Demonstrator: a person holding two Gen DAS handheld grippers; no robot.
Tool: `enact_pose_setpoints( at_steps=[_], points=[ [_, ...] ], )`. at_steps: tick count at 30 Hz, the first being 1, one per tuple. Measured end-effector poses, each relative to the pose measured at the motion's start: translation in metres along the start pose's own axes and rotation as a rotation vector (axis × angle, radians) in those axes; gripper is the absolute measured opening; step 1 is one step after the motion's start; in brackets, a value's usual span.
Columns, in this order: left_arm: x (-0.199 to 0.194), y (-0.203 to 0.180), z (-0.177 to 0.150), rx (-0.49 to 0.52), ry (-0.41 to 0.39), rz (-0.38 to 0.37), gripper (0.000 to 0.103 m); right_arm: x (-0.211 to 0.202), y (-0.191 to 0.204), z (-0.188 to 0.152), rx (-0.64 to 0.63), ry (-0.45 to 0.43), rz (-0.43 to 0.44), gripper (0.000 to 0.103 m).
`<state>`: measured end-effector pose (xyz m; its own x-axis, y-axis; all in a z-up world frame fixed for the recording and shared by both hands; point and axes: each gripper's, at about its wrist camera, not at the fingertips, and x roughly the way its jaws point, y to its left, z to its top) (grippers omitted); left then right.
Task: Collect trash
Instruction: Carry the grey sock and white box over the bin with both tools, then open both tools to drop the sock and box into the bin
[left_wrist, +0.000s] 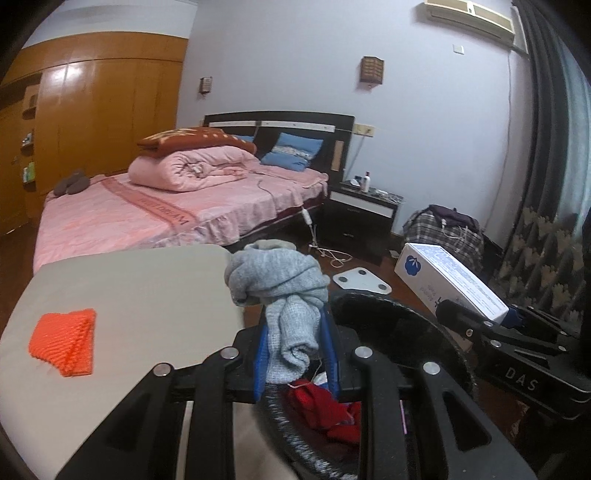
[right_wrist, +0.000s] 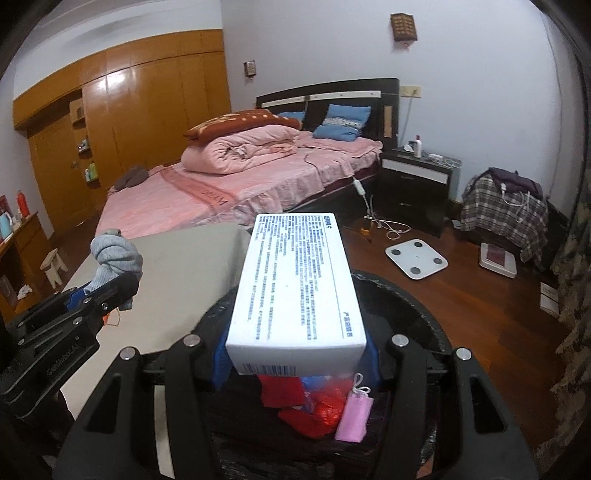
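The left gripper (left_wrist: 295, 354) held a grey sock (left_wrist: 284, 291) and the right gripper (right_wrist: 295, 354) held a white box (right_wrist: 295, 288), both above the black bin (right_wrist: 417, 295) beside the tabletop (left_wrist: 140, 288).

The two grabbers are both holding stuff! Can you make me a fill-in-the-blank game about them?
1. The left gripper holds a crumpled grey ____.
2. The right gripper holds a white ____.
3. Both hang over a round black ____ with red trash inside.
4. On the beige table lies a folded ____ cloth.

Missing words: cloth; box; bin; orange
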<state>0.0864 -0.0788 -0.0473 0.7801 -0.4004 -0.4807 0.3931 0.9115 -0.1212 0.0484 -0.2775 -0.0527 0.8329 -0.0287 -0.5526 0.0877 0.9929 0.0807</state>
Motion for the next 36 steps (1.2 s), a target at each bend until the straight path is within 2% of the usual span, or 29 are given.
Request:
enact_pose_setpoints(
  at_steps=[16,36],
  points=[
    [0.031,-0.044,-0.01,0.05,0.055,-0.07,0.025,0.004,-0.037,-0.014,0.049,0.023,-0.056,0.053],
    [0.074,-0.061,-0.02,0.066,0.116,-0.109,0.025,0.027,-0.064,-0.029,0.085,0.077,-0.089,0.054]
  ],
)
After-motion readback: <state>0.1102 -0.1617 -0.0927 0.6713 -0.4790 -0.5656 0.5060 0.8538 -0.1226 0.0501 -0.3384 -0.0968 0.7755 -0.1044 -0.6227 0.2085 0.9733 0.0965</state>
